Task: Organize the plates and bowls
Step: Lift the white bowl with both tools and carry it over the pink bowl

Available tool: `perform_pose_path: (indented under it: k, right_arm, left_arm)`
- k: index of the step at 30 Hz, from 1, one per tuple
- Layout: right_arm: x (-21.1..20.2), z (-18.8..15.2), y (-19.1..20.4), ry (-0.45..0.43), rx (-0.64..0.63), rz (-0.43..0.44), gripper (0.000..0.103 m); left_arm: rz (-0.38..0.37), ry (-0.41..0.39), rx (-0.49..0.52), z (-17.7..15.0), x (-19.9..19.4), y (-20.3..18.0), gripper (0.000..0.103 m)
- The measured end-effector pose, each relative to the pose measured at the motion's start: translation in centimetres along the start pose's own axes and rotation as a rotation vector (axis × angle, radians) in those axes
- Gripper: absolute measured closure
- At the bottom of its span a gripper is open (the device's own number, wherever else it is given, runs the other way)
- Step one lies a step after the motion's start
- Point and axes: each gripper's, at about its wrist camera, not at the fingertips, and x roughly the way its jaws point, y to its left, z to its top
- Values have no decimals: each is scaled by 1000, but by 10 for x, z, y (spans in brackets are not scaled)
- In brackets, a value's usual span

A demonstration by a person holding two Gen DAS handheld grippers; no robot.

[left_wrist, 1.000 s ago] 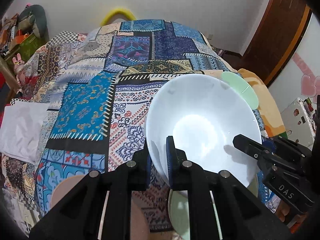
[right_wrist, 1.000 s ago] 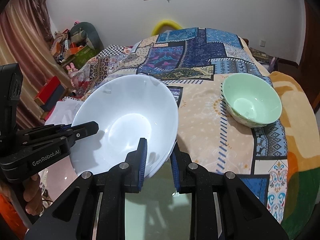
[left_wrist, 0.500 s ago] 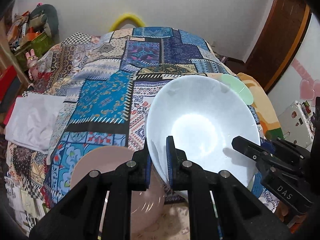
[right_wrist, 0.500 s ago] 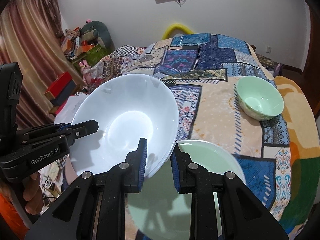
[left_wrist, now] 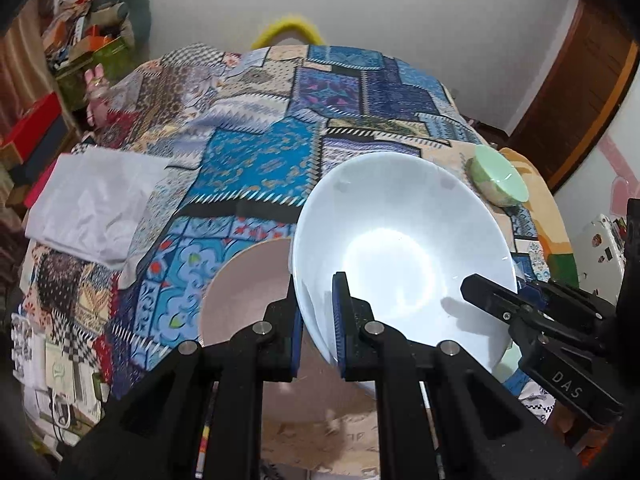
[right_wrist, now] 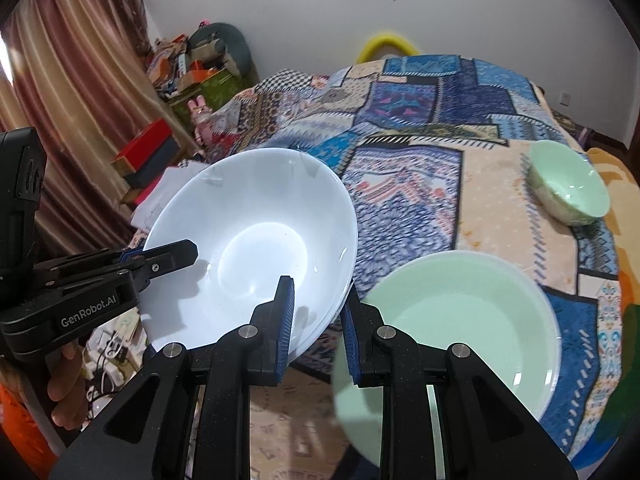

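Observation:
A large white bowl (left_wrist: 400,248) hangs in the air above the patchwork bedspread (left_wrist: 256,160), held by both grippers. My left gripper (left_wrist: 316,316) is shut on its near-left rim. My right gripper (right_wrist: 316,316) is shut on the opposite rim of the white bowl (right_wrist: 248,248). A pink plate (left_wrist: 248,304) lies on the bed below, left of the bowl. A pale green plate (right_wrist: 460,320) lies below on the right. A small green bowl (right_wrist: 568,192) stands further back at the right; it also shows in the left wrist view (left_wrist: 498,180).
A white folded cloth (left_wrist: 92,204) lies at the bed's left edge. Boxes and clutter (right_wrist: 184,68) stand along the curtain wall. A wooden door (left_wrist: 580,92) is at the right. A yellow ring (left_wrist: 288,28) sits behind the bed.
Both grippers have lifted the white bowl higher and pulled back; the pink plate and the pale green plate below have come into fuller view.

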Motion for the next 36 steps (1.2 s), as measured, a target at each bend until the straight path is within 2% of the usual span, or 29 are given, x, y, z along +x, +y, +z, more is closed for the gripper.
perform_pose_path:
  k: [8, 17, 24, 30, 36]
  right_arm:
    - [26, -8, 19, 55, -7, 56, 82]
    - [50, -20, 29, 116, -11, 70, 82]
    - [59, -23, 30, 146, -23, 59, 82]
    - [59, -21, 30, 154, -29, 61, 82]
    - [53, -18, 32, 151, -49, 55, 80]
  left_arm:
    - [15, 48, -71, -17, 10, 37, 91]
    - [22, 101, -107, -34, 29, 60, 91]
    - [19, 145, -104, -41, 44, 63, 91]
    - [17, 147, -106, -40, 47, 66, 91]
    - [49, 144, -72, -42, 49, 61, 90]
